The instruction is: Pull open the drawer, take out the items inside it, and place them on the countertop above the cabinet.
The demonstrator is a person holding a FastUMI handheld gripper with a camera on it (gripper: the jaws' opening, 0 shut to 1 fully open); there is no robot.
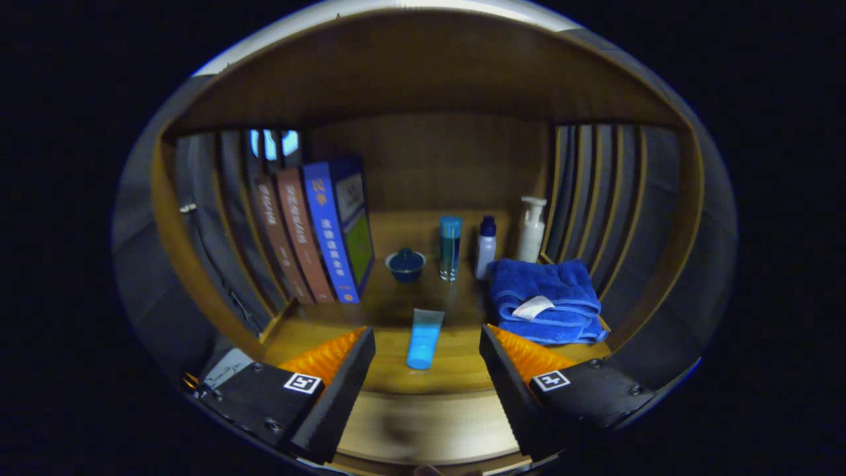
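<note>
Two fingers of the gripper (pixel 426 370) spread wide, grasping nothing, blue tube (pixel 423 338) lying between them on the wooden countertop (pixel 456 370), folded blue towel (pixel 547 301) at 2 o'clock.

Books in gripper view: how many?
3, upright in a row beyond the left finger: blue book nearest the bowl, two brown books behind. More could be hidden. Gripper open.
</note>
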